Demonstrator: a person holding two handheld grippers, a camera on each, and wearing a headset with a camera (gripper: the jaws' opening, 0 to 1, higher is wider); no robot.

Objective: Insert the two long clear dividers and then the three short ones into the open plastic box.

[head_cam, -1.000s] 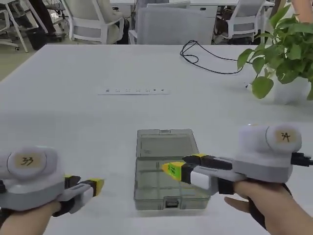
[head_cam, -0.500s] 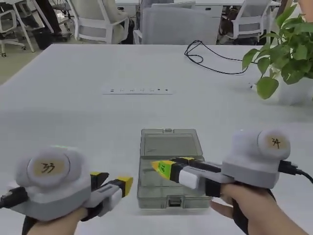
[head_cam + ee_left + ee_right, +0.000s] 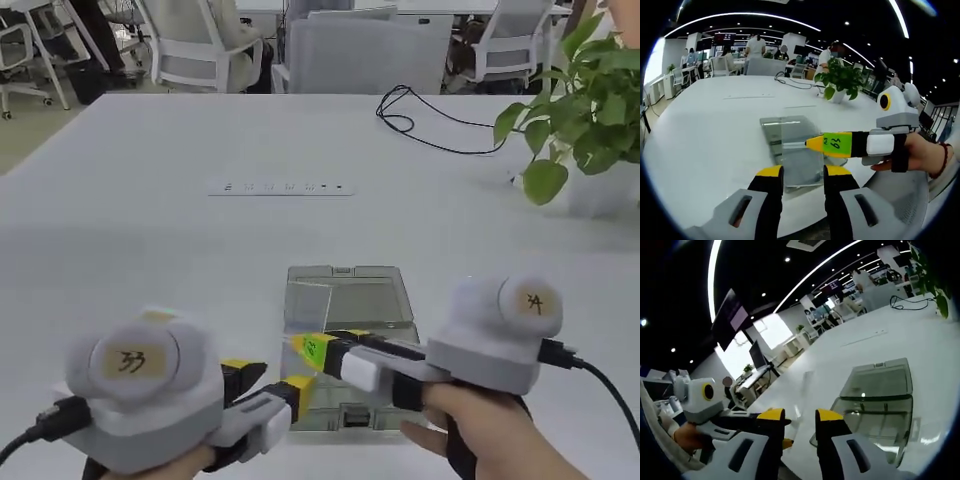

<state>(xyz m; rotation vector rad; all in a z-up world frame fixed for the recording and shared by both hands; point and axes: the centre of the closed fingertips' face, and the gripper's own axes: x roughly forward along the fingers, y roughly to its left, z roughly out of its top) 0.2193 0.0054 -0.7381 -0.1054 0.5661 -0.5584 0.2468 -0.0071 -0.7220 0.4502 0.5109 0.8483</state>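
Clear divider [image 3: 308,305] upright over the open plastic box [image 3: 375,300]
The right claw [image 3: 315,343] meets the divider's lower edge; I cannot tell whether it pinches. The left claw [image 3: 267,378] is spread, near the box's front-left corner above the white tabletop [image 3: 150,230].

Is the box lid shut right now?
No, in the head view the lid lies folded back behind the open plastic box.
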